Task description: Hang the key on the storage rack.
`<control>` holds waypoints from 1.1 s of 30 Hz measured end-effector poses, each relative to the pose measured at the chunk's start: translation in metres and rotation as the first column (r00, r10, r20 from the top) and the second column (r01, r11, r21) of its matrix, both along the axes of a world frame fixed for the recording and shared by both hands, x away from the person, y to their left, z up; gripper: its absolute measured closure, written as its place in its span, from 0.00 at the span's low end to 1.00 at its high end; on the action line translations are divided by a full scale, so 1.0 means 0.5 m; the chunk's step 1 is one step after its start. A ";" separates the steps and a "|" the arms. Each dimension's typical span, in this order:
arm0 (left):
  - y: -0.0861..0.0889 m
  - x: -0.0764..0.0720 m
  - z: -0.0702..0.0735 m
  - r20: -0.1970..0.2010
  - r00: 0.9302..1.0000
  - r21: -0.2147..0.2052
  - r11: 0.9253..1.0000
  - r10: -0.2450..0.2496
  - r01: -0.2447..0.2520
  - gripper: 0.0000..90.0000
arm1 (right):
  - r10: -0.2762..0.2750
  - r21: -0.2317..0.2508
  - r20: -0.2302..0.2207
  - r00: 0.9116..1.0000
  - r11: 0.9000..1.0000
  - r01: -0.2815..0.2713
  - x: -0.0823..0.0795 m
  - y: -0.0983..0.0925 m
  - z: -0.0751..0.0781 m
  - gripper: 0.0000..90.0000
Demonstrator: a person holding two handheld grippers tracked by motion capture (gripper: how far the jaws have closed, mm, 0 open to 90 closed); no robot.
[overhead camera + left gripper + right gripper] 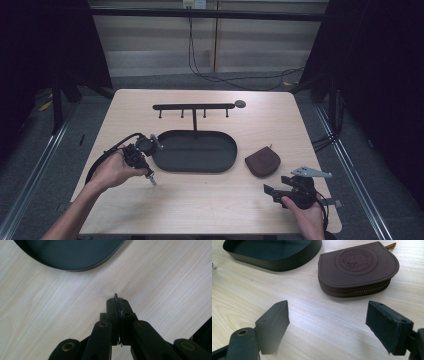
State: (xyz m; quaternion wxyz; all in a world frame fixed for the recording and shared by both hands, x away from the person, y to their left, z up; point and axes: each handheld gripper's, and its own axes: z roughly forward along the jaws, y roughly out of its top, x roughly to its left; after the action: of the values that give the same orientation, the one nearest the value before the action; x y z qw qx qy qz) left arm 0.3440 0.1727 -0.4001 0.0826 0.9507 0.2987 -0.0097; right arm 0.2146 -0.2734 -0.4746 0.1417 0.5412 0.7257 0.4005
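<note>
A thin metal key ring (116, 300) is pinched edge-on between the clenched fingers (112, 312) of the left gripper (117, 305), its rim poking just past the fingertips and another sliver showing below the pads; its flat plane runs along the fingers, which aim down at the pale wooden tabletop (50, 305). From the high view, the left gripper (151, 178) sits low at the table's left, just beside the near left end of the single dark oval tray (172, 166), with a small glint at its tip; whether the ring touches the wood cannot be told. One black rack (194, 106) with four short pegs stands on a post rising from the tray's far side. One brown leather coin pouch (358, 267), zipped along its curved edge and embossed with a round seal, lies to the tray's right, apart from it. The right gripper (327, 327), held near the table's front right corner, has its two fingers (274, 322) spread wide and released, grasping nothing, pointing towards the pouch. One person's two hands hold the two grippers.
</note>
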 end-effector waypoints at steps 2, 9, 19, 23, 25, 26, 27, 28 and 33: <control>0.003 -0.001 0.006 0.013 1.000 0.006 1.000 0.007 -0.007 0.99 | 0.001 0.000 0.001 1.000 1.000 -0.001 0.000 0.000 0.000 0.21; 0.012 0.006 0.020 0.011 0.999 0.057 0.997 0.046 -0.047 0.99 | 0.005 0.001 -0.009 1.000 1.000 -0.005 0.001 0.000 -0.002 0.20; 0.019 0.010 0.049 0.006 0.999 0.045 0.998 0.048 -0.049 0.99 | 0.007 0.002 -0.010 1.000 1.000 -0.007 0.002 0.001 -0.001 0.20; 0.019 0.008 0.056 -0.002 0.999 0.039 0.999 0.033 -0.033 0.99 | 0.003 0.010 -0.016 1.000 1.000 -0.003 0.003 0.001 -0.001 0.20; 0.019 0.007 0.062 -0.005 1.000 0.038 0.999 0.031 -0.031 0.99 | 0.006 0.011 -0.019 1.000 1.000 -0.005 0.003 0.001 -0.001 0.20; 0.019 0.007 0.065 -0.003 1.000 0.037 0.999 0.027 -0.026 0.99 | 0.007 0.010 -0.020 1.000 1.000 -0.007 0.003 0.001 -0.001 0.20; 0.020 0.008 0.067 -0.013 1.000 0.029 0.999 0.028 -0.027 0.99 | 0.009 0.011 -0.018 1.000 1.000 -0.009 0.003 0.001 -0.001 0.20; 0.022 0.012 0.069 -0.019 0.999 0.018 0.999 0.028 -0.028 0.99 | 0.009 0.010 -0.017 1.000 1.000 -0.009 0.003 0.002 0.000 0.20; 0.024 0.020 0.077 -0.020 0.999 0.023 0.999 0.035 -0.035 0.99 | 0.010 0.006 -0.015 1.000 1.000 -0.009 0.001 0.002 0.000 0.19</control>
State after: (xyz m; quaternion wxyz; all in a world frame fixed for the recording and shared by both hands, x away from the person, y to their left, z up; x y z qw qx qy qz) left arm 0.3540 0.1845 -0.3617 0.0690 0.9461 0.3161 -0.0144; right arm 0.2152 -0.2723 -0.4746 0.1329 0.5412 0.7281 0.3992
